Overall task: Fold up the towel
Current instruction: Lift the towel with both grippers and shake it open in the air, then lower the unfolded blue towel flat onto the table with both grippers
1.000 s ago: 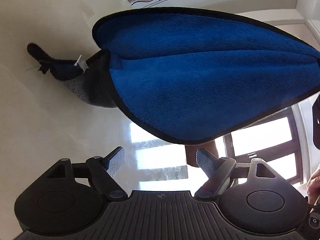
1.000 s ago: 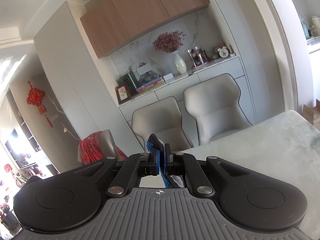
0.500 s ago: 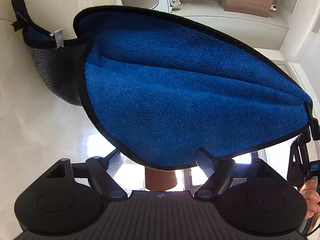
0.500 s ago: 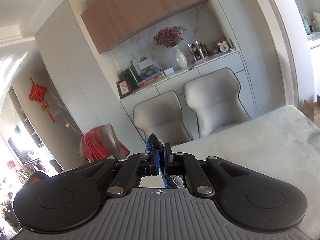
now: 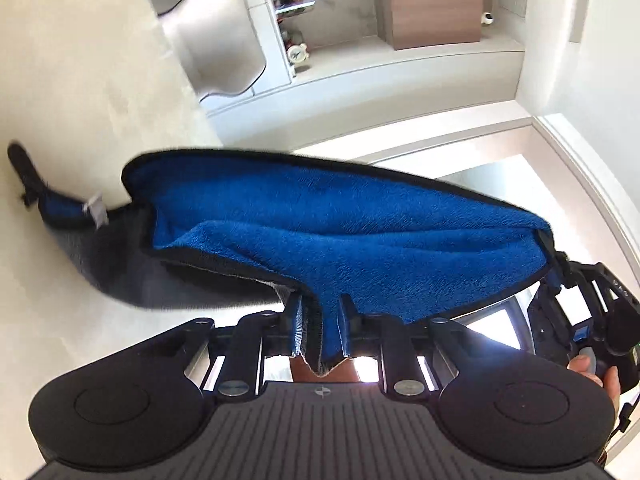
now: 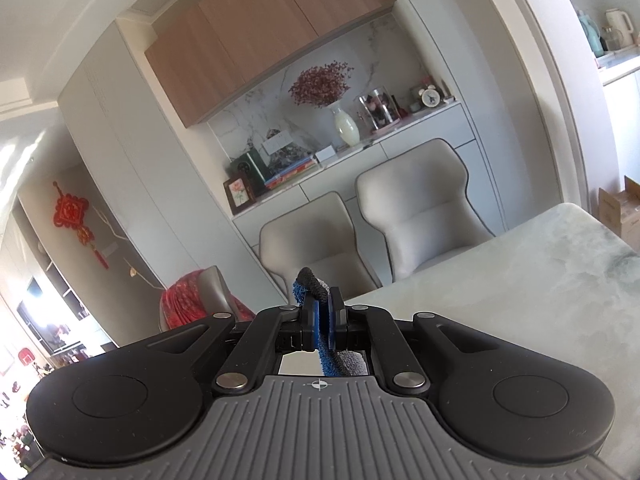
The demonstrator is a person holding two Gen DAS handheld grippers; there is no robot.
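The towel (image 5: 360, 236) is blue on one face and grey on the other, with a black hem and a small white tag. It hangs in the air, stretched between both grippers. My left gripper (image 5: 320, 316) is shut on its lower edge. My right gripper (image 6: 320, 312) is shut on a corner of the towel (image 6: 310, 280), which pokes up between its fingers. The right gripper also shows at the right edge of the left wrist view (image 5: 576, 312), holding the towel's far corner. The towel's left corner trails toward the table (image 5: 80, 80).
A pale marble table (image 6: 540, 292) lies under and to the right. Two beige chairs (image 6: 420, 208) stand at its far side. A sideboard with a vase (image 6: 346, 126) and a clock is behind them. A chair with red cloth (image 6: 192, 300) is at left.
My left gripper has closed on the towel's lower edge; it was open below the towel before. The towel has bunched and sagged. My right gripper keeps its hold on the corner.
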